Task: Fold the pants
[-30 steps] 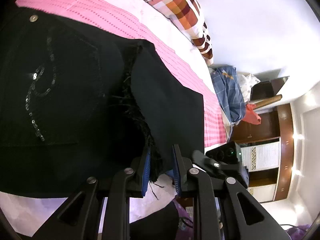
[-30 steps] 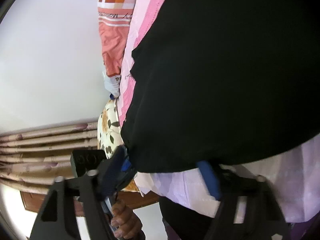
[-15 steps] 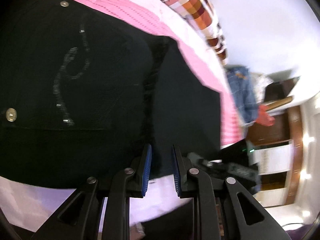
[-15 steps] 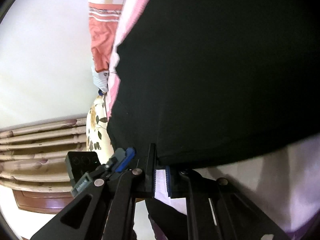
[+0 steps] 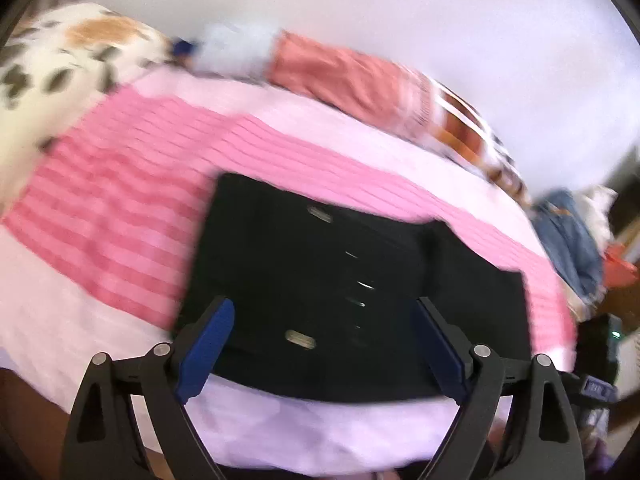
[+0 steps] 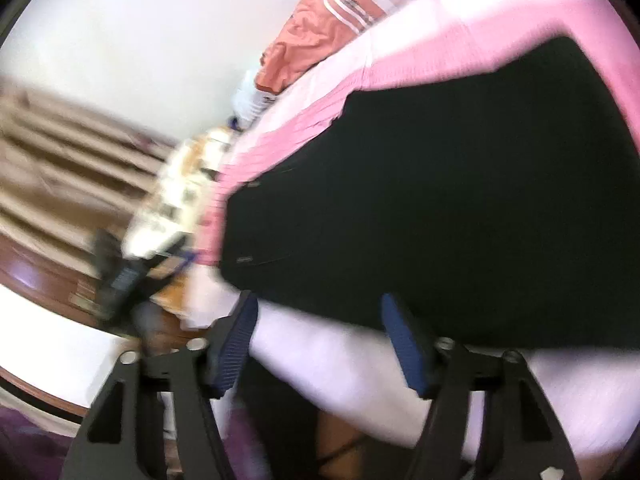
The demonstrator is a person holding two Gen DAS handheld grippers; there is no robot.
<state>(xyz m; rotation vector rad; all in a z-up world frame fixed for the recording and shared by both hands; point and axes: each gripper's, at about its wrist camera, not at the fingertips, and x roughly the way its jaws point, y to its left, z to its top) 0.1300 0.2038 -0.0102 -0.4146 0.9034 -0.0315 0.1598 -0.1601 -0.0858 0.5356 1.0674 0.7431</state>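
The black pants (image 5: pixel 340 276) lie folded in a compact stack on the pink striped bedspread (image 5: pixel 120 208), metal rivets showing on top. My left gripper (image 5: pixel 324 344) is open and empty, pulled back over the stack's near edge. In the right wrist view the pants (image 6: pixel 440 200) fill the right side. My right gripper (image 6: pixel 320 336) is open and empty, just off their near edge above the pale sheet. Both views are motion-blurred.
Pillows (image 5: pixel 352 76) lie along the far side of the bed by the white wall. A floral cushion (image 5: pixel 60 64) sits at the left. Blue denim clothes (image 5: pixel 568 240) are piled at the right end. A curtain (image 6: pixel 60 152) hangs left in the right wrist view.
Both grippers have opened and let go of the pants' edge. Both have drawn back and up from the bed, so the whole folded stack shows.
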